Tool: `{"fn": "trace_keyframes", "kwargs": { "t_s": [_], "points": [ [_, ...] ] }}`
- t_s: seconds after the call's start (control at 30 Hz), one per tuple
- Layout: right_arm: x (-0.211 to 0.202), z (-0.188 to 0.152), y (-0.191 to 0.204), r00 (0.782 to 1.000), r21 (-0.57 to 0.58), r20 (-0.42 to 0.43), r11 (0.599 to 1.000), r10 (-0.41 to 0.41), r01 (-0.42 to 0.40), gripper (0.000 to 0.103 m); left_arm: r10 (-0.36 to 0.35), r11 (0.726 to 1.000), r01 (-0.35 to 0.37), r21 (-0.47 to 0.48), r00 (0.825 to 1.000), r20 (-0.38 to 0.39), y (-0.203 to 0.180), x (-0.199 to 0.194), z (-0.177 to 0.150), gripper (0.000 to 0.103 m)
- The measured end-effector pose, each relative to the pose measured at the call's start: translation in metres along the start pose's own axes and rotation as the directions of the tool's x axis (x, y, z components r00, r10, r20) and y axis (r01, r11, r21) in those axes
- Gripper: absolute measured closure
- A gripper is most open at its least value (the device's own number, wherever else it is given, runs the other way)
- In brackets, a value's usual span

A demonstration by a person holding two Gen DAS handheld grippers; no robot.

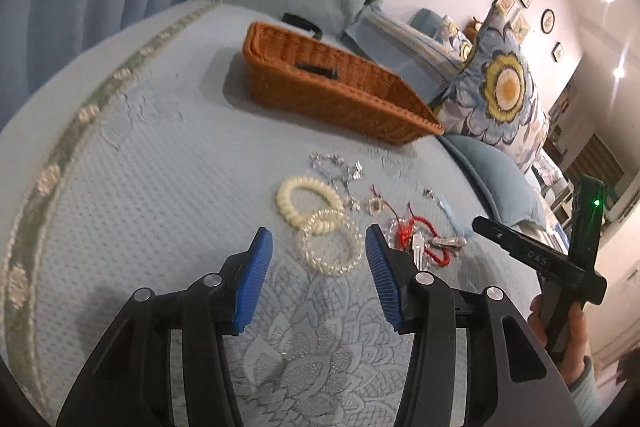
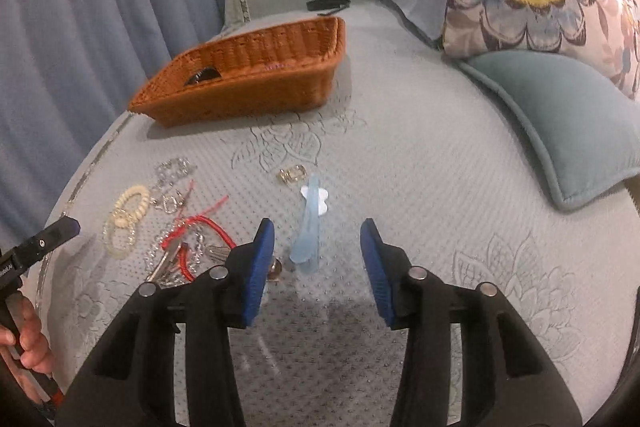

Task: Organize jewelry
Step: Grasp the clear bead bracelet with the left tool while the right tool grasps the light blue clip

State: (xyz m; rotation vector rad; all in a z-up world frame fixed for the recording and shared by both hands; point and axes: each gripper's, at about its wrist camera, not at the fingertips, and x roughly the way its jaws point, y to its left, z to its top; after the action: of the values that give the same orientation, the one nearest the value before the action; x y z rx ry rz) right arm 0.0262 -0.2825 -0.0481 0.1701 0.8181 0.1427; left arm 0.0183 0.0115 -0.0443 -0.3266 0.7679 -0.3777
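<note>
Blue pads on my left tool (image 1: 319,247) stand apart with nothing pressed between them; a clear bead bracelet (image 1: 330,246) lies on the bed (image 1: 140,187) in the gap just beyond the tips. A cream coil hair tie (image 1: 308,201) touches that bracelet on its far side. To the right of them I see a red cord (image 1: 416,227) tangled with silver pieces, and a silver chain (image 1: 336,167) farther away. The wicker basket (image 1: 332,87) sits far on the bed, well apart from the jewelry, with a dark item inside.

My right tool (image 2: 317,247) is also open and holds nothing. A pale blue hair clip (image 2: 310,227) lies on the bed between its tips, not touched by either pad. A small gold clasp (image 2: 291,174) lies just beyond the clip. The red cord and chains are to the left of this tool.
</note>
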Motion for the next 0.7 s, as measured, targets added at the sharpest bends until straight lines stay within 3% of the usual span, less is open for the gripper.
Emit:
{"fn": "trace_keyframes", "kwargs": {
  "t_s": [0.23, 0.53, 0.7],
  "points": [
    [0.011, -0.002, 0.004, 1.0, -0.009, -0.027, 1.0, -0.016, 0.016, 0.067, 0.096, 0.995, -0.094, 0.029, 0.994, -0.046, -0.004, 0.028, -0.004, 0.062],
    [0.02, -0.004, 0.007, 0.998, -0.026, -0.046, 0.999, -0.049, 0.048, 0.072, 0.179, 0.979, -0.175, 0.106, 0.983, -0.031, -0.015, 0.033, -0.007, 0.063],
    [0.024, -0.004, 0.016, 0.996, -0.067, -0.046, 0.995, -0.079, 0.076, 0.082, 0.233, 0.964, -0.228, 0.139, 0.972, -0.019, -0.02, 0.035, -0.008, 0.077]
  ]
}}
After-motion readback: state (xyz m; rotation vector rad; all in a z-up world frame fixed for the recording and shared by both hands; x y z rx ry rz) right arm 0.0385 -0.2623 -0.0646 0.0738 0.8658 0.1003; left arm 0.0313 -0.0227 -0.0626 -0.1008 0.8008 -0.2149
